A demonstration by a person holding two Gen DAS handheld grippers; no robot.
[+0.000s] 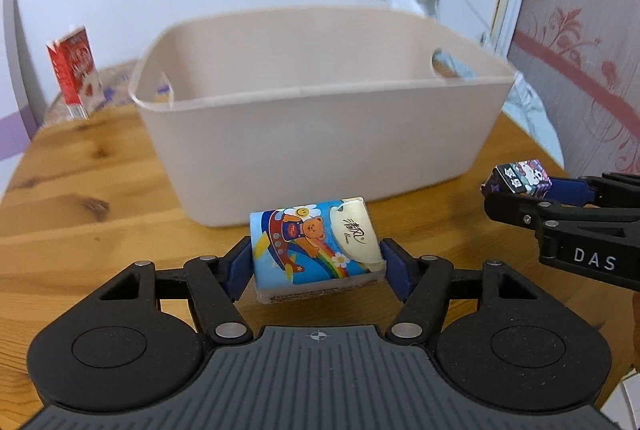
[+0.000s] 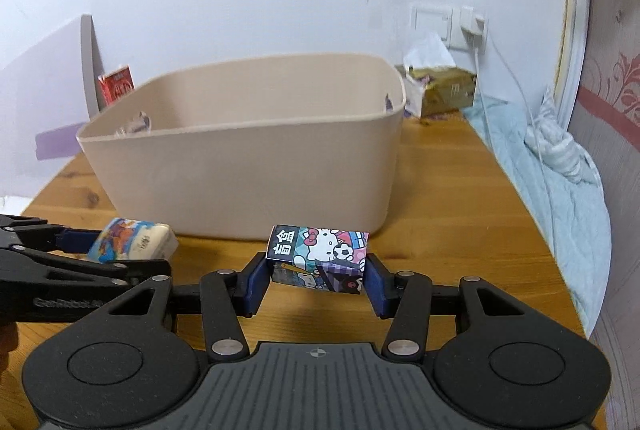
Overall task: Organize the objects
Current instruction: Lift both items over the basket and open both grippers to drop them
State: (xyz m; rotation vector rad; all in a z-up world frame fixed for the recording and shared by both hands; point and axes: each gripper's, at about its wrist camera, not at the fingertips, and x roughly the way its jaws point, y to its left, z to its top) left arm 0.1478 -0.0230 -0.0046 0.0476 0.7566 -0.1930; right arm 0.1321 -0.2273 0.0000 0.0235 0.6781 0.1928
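My left gripper (image 1: 316, 266) is shut on a blue tissue pack with a cartoon bear (image 1: 316, 250) and holds it just above the wooden table (image 1: 80, 230), in front of the beige plastic bin (image 1: 320, 134). My right gripper (image 2: 318, 280) is shut on a small Hello Kitty box (image 2: 320, 256), also in front of the bin (image 2: 248, 166). In the left wrist view the right gripper and its box (image 1: 518, 178) show at the right. In the right wrist view the left gripper and the tissue pack (image 2: 134, 240) show at the left.
A red carton (image 1: 74, 72) stands at the table's far left, behind the bin. A gold tissue box (image 2: 444, 90) sits at the far right by the wall socket (image 2: 472, 26). A light blue cloth (image 2: 552, 166) lies along the table's right side.
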